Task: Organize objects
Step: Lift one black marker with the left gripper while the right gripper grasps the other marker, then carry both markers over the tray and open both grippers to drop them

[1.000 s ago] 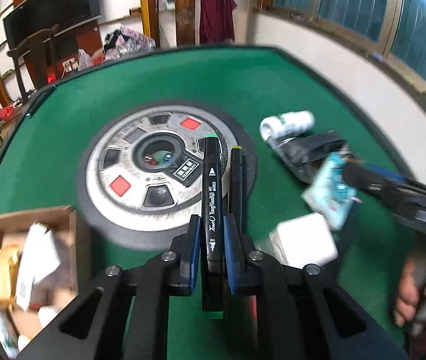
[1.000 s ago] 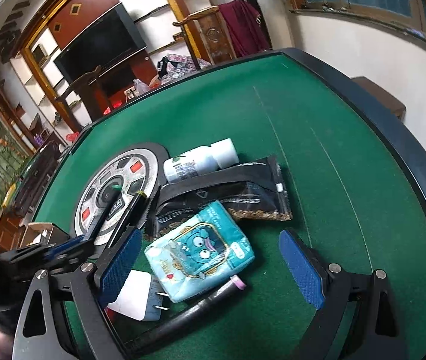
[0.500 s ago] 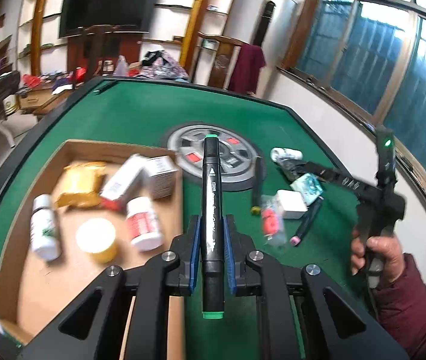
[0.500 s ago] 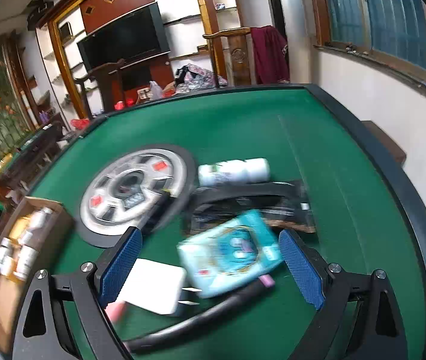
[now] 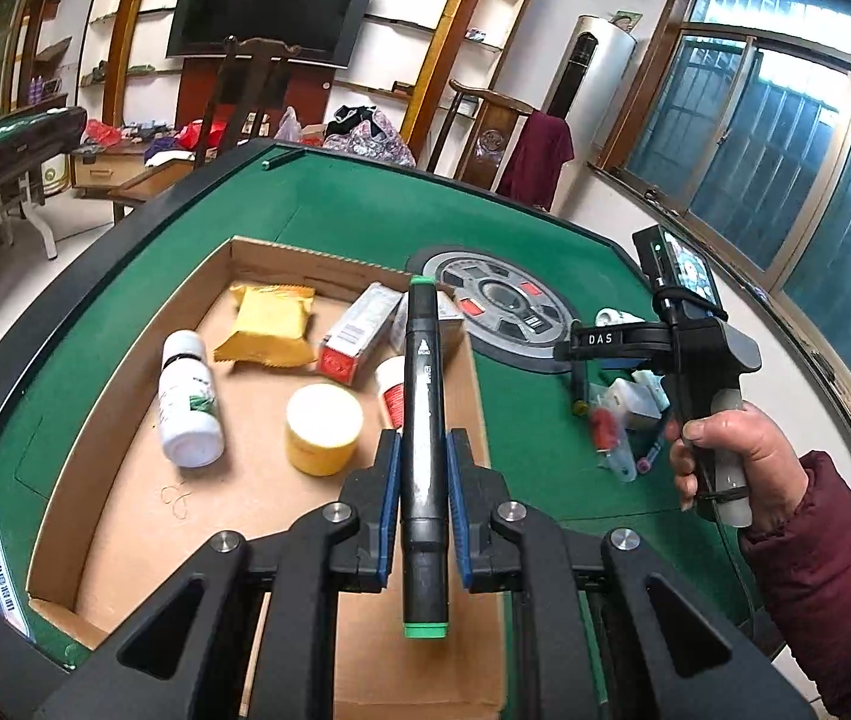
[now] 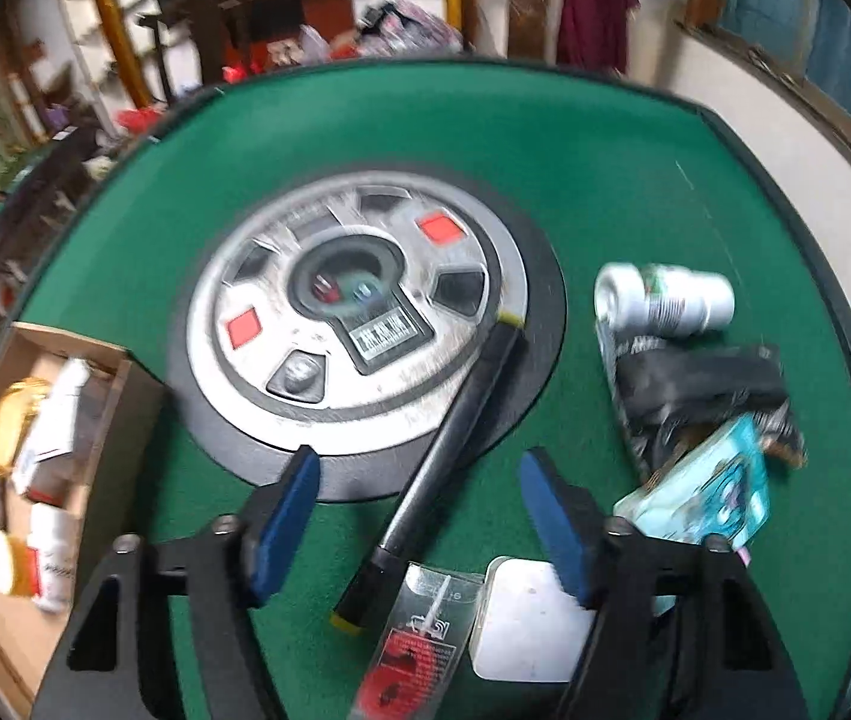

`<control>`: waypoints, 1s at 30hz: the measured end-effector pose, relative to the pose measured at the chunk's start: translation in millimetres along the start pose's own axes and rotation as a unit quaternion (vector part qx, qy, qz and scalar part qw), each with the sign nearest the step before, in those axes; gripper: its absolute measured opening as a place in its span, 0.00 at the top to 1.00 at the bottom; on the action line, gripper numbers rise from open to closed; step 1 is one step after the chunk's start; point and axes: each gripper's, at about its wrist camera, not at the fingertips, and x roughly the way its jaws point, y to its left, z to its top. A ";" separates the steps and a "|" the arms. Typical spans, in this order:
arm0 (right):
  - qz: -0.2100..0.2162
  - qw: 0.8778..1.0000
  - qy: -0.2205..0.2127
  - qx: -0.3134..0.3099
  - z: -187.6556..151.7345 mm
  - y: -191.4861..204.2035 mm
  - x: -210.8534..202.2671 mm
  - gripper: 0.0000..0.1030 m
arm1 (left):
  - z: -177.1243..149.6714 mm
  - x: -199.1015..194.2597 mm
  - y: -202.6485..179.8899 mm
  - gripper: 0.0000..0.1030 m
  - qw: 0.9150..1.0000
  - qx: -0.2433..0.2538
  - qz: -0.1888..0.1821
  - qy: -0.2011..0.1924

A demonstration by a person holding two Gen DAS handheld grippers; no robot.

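- While the left tongs (image 5: 422, 501) hang above the cardboard box (image 5: 125, 456), their blue pads are clamped on the green-capped marker (image 5: 422, 420), which runs straight out along the fingers with one cap past the tips and the other back toward the camera.
- Inside the box lie a white bottle (image 5: 188, 402), a yellow packet (image 5: 269, 327), a yellow jar with a white lid (image 5: 323, 429), a red-and-white carton (image 5: 356, 333) and a second white bottle (image 5: 392, 390); the marker hides part of this last bottle and of another small box behind it.
- At the right of the left view, the person's right hand (image 5: 725, 456), in a dark red sleeve, grips the handle of the other tool upright above the green worktop (image 5: 365, 216).
- Seen from the right wrist, the right tongs (image 6: 419, 516) stand wide apart and hold nothing; they hover low over the worktop with the yellow-capped marker (image 6: 443, 450) lying slantwise between the pads, its far end on the round centre panel (image 6: 359, 312).
- Near the right pad lie a white charger (image 6: 527, 624) and a clear packet with red print (image 6: 419, 642), both partly cut off at the bottom edge.
- Further right sit a white bottle on its side (image 6: 665, 300), a black packet (image 6: 701, 390) and a teal tissue pack (image 6: 707, 498).
- Motion blur smears the right view, so labels there cannot be read.
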 end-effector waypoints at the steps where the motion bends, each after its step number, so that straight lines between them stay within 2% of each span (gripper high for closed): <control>1: -0.004 1.000 0.003 -0.001 -0.5 1.6 2.6 0.51 | -0.2 0.8 3.1 0.86 1.000 -0.003 0.000 0.002; 5: -0.016 1.000 -0.010 -0.009 -0.7 5.5 4.2 0.67 | -2.2 3.7 16.4 0.86 1.000 -0.019 -0.003 0.006; 7: -0.016 1.000 -0.017 -0.007 -1.0 4.7 4.0 0.79 | -3.4 3.6 22.7 0.86 1.000 -0.028 -0.002 0.008; 9: 0.002 1.000 -0.023 0.000 -2.4 1.1 2.4 0.82 | -5.0 2.2 25.4 0.86 1.000 -0.030 0.001 0.007; 19: 0.117 0.991 -0.040 0.051 -20.5 -16.4 -25.3 0.84 | -8.3 -6.0 29.8 0.86 0.999 -0.038 0.010 0.004; 26: 0.213 0.973 -0.067 0.059 -35.1 -11.8 -65.6 0.84 | -13.0 -16.7 36.5 0.86 0.999 -0.047 0.027 -0.002; 30: 0.261 0.962 -0.064 0.045 -41.9 3.1 -83.3 0.84 | -16.1 -22.0 43.5 0.86 0.998 -0.050 0.038 -0.001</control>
